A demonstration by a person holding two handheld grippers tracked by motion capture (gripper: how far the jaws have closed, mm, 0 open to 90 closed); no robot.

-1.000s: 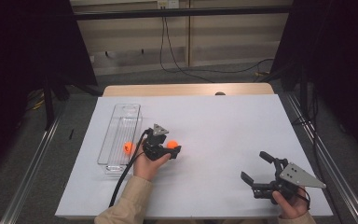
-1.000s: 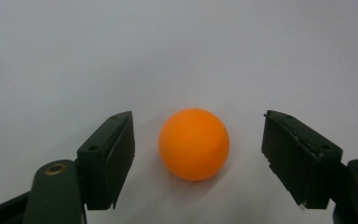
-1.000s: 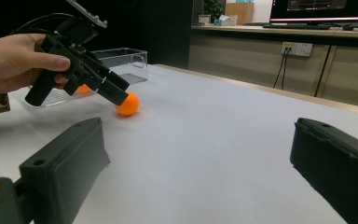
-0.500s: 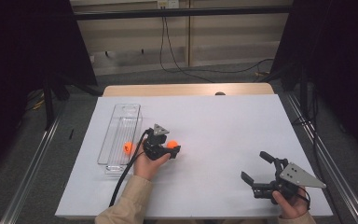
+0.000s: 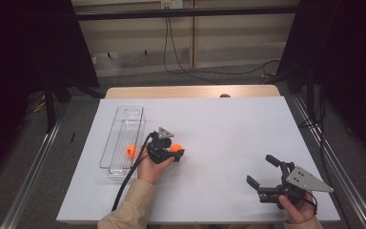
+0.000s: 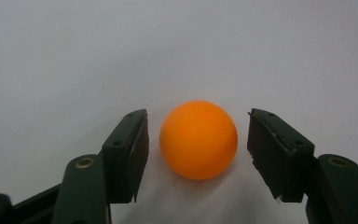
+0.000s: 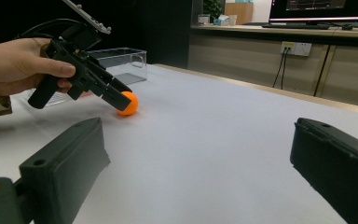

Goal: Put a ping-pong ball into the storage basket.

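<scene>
**Orange ball lined up between the left jaws, not pinched yet**

High view: my left gripper (image 5: 171, 151) sits just right of the clear tray (image 5: 123, 138), nose at the orange ball (image 5: 176, 147) on the white table (image 5: 228, 124). A second orange ball (image 5: 131, 151) lies in the tray. The right gripper (image 5: 267, 179), down at 5 o'clock, is spread wide and holds nothing.

Left gripper view: the ball sits dead centre, jaws parted with a gap on both sides.

Right gripper view: the ball rests on the table at the left gripper's tip, toward 10 o'clock.

Looks light, hard, slick and rolly to me, so I'd squeeze across its widest middle, gently.
</scene>
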